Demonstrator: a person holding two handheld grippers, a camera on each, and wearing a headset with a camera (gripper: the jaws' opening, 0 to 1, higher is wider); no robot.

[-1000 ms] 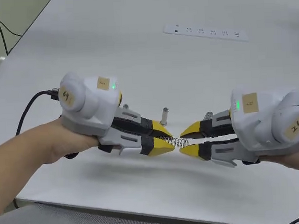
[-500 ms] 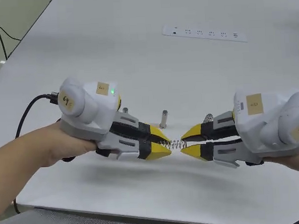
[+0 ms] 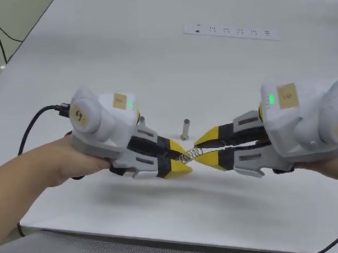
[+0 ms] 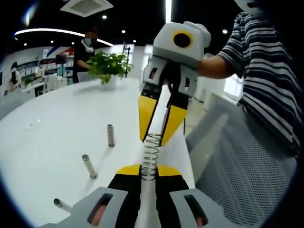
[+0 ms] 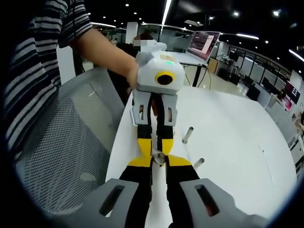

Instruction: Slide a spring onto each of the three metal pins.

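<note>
Well, the spring point(image 3: 188, 155) hangs in the air above the white table point(image 3: 155, 65), bridged between the two tools. The left gripper point(image 3: 180, 159) has its jaws closed on one end. The right gripper point(image 3: 199, 151) has its jaws drawn to a narrow V that pinches the other end.

The head view shows the coil from the side, slightly bowed between the yellow tips. The left gripper view looks along its length instead, with turns stacked from its own tips up to the right gripper's, while the right gripper view sees it end-on as a small ring.

Counts differ by view. The left gripper view shows one spring and three metal pins on the table to the left of the spring: the far pin point(image 4: 110, 135), the middle pin point(image 4: 89, 166) and the near pin point(image 4: 59, 204). The head view shows two pins just beyond the spring, one half hidden behind the left gripper. The right gripper view shows two, to the right of the spring.

A power strip point(image 3: 232, 32) lies on the table well beyond the spring. Further from the spring there is a potted plant point(image 4: 109, 66) with a person standing behind it, a mesh chair point(image 5: 61, 142) and a lit screen point(image 5: 204, 43) — an open room under rows of ceiling lights.
</note>
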